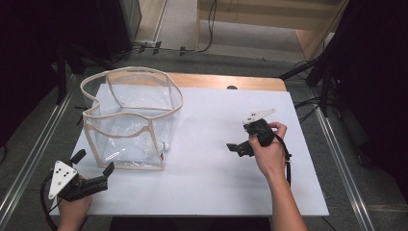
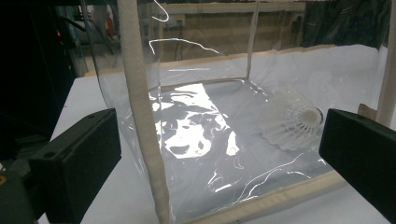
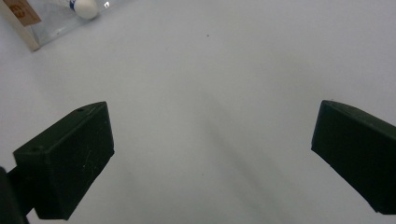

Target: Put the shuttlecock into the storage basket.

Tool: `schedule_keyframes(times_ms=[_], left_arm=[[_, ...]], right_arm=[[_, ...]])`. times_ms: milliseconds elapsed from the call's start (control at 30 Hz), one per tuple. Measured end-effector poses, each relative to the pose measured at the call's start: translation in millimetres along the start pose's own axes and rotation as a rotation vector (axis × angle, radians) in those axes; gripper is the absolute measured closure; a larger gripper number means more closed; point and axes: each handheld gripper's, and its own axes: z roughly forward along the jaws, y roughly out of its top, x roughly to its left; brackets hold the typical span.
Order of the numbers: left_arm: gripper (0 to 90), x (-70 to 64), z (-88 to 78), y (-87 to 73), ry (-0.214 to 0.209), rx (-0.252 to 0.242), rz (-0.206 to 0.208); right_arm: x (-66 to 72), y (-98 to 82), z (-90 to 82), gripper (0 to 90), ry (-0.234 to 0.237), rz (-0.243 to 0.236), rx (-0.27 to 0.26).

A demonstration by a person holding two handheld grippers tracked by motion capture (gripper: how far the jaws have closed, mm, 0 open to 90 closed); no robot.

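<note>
shuttlecock (image 2: 295,122) lies on its side inside the clear bag (image 1: 130,118), on the bag's floor near a front corner, feather skirt toward the middle and its cork tip toward the wall. from the high view the bag stands open-topped on the left part of the white table (image 1: 216,183), its soft cream-trimmed rim sagging; the left gripper (image 1: 94,166) rests at the table's near-left edge, held low in a fist and aimed at the bag's front wall, jaws apart and empty. the right gripper (image 1: 235,147) sits well apart on the right, wrist cocked, pointing leftward and down at bare table. in the left gripper view both black jaws stand wide either side of a bag seam, gripping nothing, with the shuttlecock seen through the plastic. in the right gripper view the jaws are spread fully over blank tabletop, empty, and the cork tip (image 3: 86,7) peeks in at the top-left corner. it likely weighs almost nothing and crushes easily at the skirt, so the firm cork end looks the safer hold; the limp, slippery bag walls would probably buckle if pushed.
</note>
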Motion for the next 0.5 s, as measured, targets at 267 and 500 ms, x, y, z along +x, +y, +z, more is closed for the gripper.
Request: schedule_keyframes(times_ms=[267,500], left_arm=[[0.0,-0.3,0.1,0.0,0.001,0.001,0.002],[0.0,-0.4,0.1,-0.1,0.002,0.002,0.003]], right_arm=[[-4.9,-16.2,-3.8,0.0,-0.016,0.024,-0.013],[-7.8,-27.4,-6.6,0.0,-0.020,0.030,-0.027]])
